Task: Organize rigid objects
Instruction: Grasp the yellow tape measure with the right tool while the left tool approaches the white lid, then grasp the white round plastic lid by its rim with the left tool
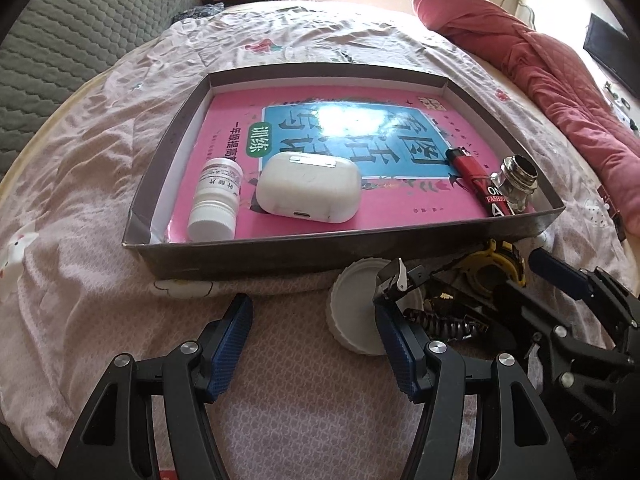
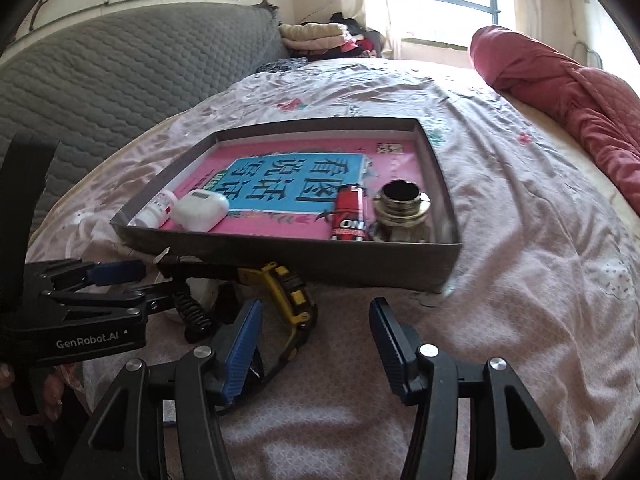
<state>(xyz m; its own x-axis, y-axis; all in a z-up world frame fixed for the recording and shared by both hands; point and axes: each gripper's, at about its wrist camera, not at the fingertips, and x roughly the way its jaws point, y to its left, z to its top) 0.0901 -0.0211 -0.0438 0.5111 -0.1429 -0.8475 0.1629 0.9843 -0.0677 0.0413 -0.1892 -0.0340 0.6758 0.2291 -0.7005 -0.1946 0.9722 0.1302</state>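
A grey cardboard tray [image 1: 280, 250] [image 2: 304, 258] lies on the bed, holding a pink book [image 1: 332, 128], a white pill bottle [image 1: 216, 200], a white earbud case [image 1: 308, 188] [image 2: 200, 210], a red lighter [image 1: 478, 180] [image 2: 350, 214] and a small glass bottle [image 1: 516, 186] [image 2: 402, 216]. In front of the tray lie a white lid [image 1: 356, 312], a black spring hand grip [image 1: 440, 320] [image 2: 192, 312] and a yellow and black watch [image 1: 490, 268] [image 2: 292, 296]. My left gripper [image 1: 316, 344] is open, its right finger by the lid. My right gripper [image 2: 316, 344] is open beside the watch.
A pink rolled quilt [image 1: 540, 60] [image 2: 560, 84] lies along the right of the bed. A grey padded headboard [image 1: 80, 40] [image 2: 120, 72] stands at the left. Folded clothes [image 2: 316, 36] are piled at the back by the window.
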